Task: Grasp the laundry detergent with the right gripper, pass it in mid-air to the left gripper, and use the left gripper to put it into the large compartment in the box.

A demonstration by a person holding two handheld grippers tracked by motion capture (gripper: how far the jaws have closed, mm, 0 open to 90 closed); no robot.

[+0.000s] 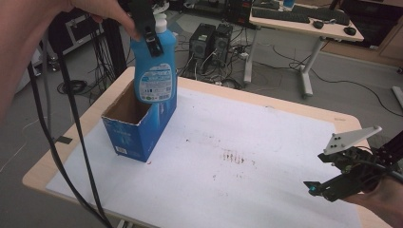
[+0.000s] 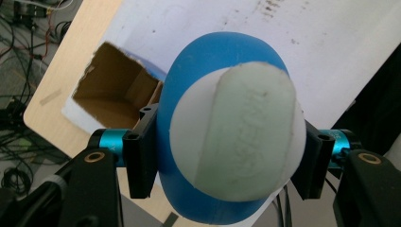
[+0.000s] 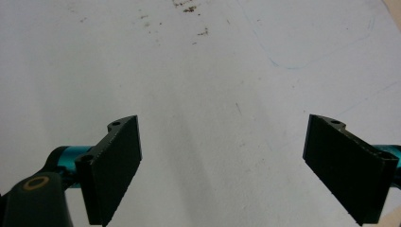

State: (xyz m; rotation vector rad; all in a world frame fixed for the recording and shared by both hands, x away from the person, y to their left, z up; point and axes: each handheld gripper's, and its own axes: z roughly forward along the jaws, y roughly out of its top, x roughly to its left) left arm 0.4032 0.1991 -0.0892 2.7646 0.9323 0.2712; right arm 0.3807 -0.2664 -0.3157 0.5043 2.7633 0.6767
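Left gripper (image 2: 227,163): clamped on the blue bottle (image 1: 155,66), one black jaw on each side of its upper body, just under the cap.
Bottle cap (image 2: 236,132): pale white-green, facing straight up at the left gripper's camera, right between the jaws.
Bottle pose: upright, hanging from the left gripper (image 1: 151,40), label side toward the person; base at about the level of the box rim.
Box (image 1: 135,126): blue carton, top open, brown inside, directly below the left gripper; bottle base sits over its far right corner, contact with the rim cannot be told.
Box in left gripper view: open mouth (image 2: 116,92) below and to the left of the clamped bottle.
Left hand (image 1: 102,12): wraps the gripper body above the bottle; black cable (image 1: 71,118) trails down from it past the near left table edge.
Right gripper (image 1: 332,183): jaws wide apart, nothing between them, well apart from box and bottle, low over the near right of the table.
Right gripper view: both black jaws splayed over bare white sheet (image 3: 213,94).
Table (image 1: 294,107): wooden top covered by the white sheet, small dark specks (image 1: 233,156) between the two grippers.
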